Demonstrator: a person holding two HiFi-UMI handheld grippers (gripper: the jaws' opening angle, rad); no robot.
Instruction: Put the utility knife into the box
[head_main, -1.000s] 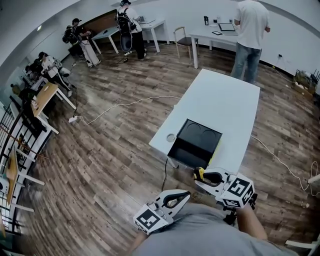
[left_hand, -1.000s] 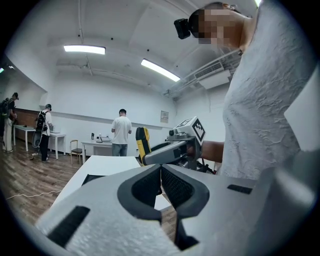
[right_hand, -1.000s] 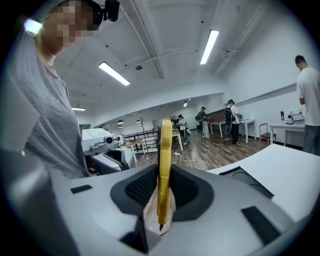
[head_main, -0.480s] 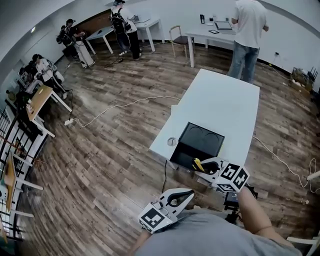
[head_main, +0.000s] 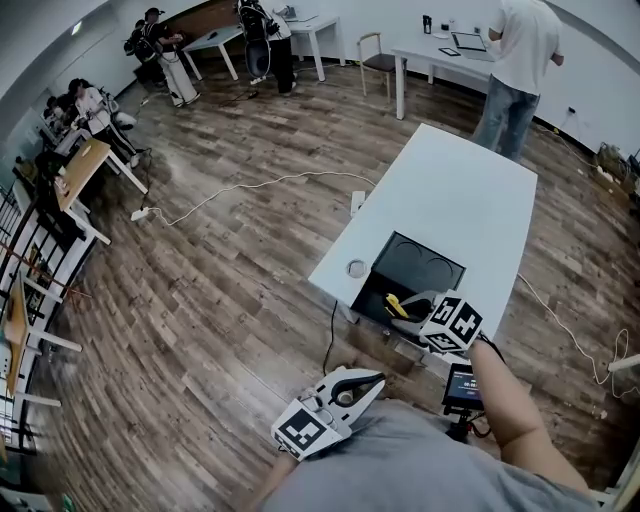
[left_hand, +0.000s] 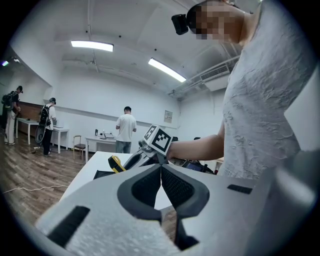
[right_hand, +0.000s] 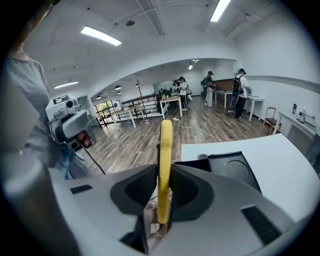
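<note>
Item: utility knife (right_hand: 165, 150), yellow-bodied
- Location: clamped edge-on between the jaws of the right tongs (head_main: 412, 306), its length sticking out well past the jaw tips. In the head view it hangs over the near, open part of the box (head_main: 368, 296); whether it touches the box floor cannot be told.

Item: box, black
- Location: near edge of the white worktop (head_main: 470, 200), lid laid open flat on the far side. A small round object (head_main: 357, 268) sits just beside it to the left.

Item: left tongs (left_hand: 161, 172)
- State: jaws drawn together at the tips, nothing between them. Held low and near the person, well apart from the box.

Step in hand: judged to be the delivery stage, with the knife carried to the box and not yet released

Next move calls for: lowering the right tongs until the knife sits inside the box walls, tilting it to lie flat, then parting the jaws and withdrawing clear of the rim

Caution: the protruding end could catch the near wall
</note>
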